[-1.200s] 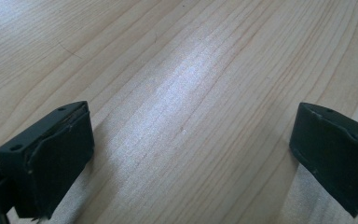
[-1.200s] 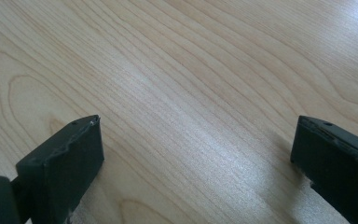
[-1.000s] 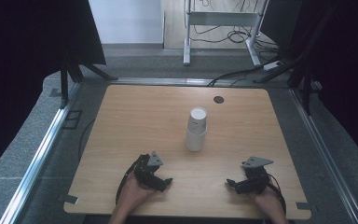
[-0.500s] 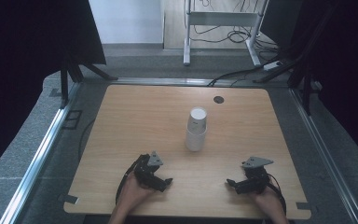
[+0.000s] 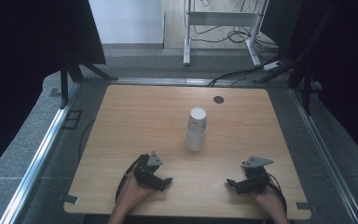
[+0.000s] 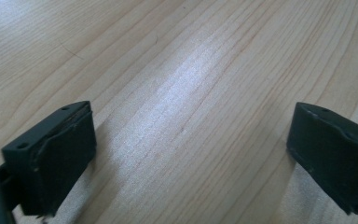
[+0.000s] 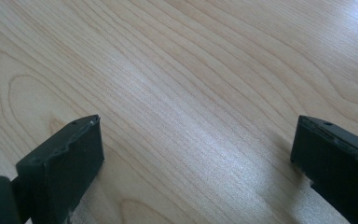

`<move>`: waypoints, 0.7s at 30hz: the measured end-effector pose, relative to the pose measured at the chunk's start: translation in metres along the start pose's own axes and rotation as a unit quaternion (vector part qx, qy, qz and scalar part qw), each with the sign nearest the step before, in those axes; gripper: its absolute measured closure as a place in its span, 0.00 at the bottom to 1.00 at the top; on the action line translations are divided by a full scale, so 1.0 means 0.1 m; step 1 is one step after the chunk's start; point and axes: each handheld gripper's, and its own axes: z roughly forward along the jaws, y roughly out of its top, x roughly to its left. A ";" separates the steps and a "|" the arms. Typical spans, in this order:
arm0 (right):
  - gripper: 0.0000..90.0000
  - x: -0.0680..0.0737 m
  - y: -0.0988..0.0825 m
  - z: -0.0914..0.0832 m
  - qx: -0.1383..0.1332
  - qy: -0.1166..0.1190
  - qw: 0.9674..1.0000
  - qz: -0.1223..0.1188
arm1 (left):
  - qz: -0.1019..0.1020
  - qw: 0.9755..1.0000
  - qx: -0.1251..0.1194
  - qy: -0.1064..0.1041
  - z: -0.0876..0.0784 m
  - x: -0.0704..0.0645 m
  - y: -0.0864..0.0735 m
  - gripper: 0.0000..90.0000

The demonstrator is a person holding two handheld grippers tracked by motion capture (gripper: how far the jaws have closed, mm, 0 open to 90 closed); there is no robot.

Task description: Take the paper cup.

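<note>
Your forearms are cut off at the bottom edge of the high view. Your left gripper [image 5: 164, 181] rests near the table's [image 5: 121, 121] front edge, its jaws wide apart over bare wood though they have just been closing a little. The stacked paper cups [image 5: 196, 129] stand upright mid-table, well apart from both grippers, with open wood all round. Your right gripper [image 5: 232, 183] gapes wide, holding nothing.
</note>
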 end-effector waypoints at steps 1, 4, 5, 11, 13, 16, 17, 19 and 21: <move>0.03 0.00 0.00 0.00 0.000 0.000 1.000 0.000 | 0.000 1.000 0.000 0.000 0.00 0.00 0.00 0.04; 0.02 0.00 0.00 0.00 -0.001 0.000 1.000 -0.001 | -0.005 1.000 -0.004 -0.005 0.00 0.03 0.00 0.05; 0.02 0.00 0.00 0.01 0.000 0.000 1.000 -0.002 | -0.006 1.000 -0.005 -0.006 0.00 0.04 0.01 0.05; 0.01 0.00 0.00 0.01 0.000 0.000 1.000 -0.002 | 0.004 1.000 -0.012 -0.003 0.00 0.06 0.07 0.05; 0.01 0.00 0.00 0.01 0.001 0.001 1.000 -0.002 | 0.007 1.000 -0.018 -0.004 -0.01 0.08 0.11 0.05; 0.01 0.00 0.01 0.01 0.002 0.001 1.000 0.000 | 0.012 1.000 -0.027 -0.004 -0.03 0.09 0.16 0.05; 0.01 0.00 0.01 0.01 0.002 0.001 1.000 0.000 | 0.012 1.000 -0.027 -0.004 -0.03 0.09 0.16 0.05; 0.01 0.00 0.02 0.01 0.004 0.002 1.000 -0.001 | 0.014 0.999 -0.032 -0.005 -0.03 0.10 0.21 0.05; 0.01 0.00 0.03 0.00 0.007 0.004 1.000 -0.002 | 0.017 0.999 -0.037 -0.006 -0.04 0.11 0.25 0.05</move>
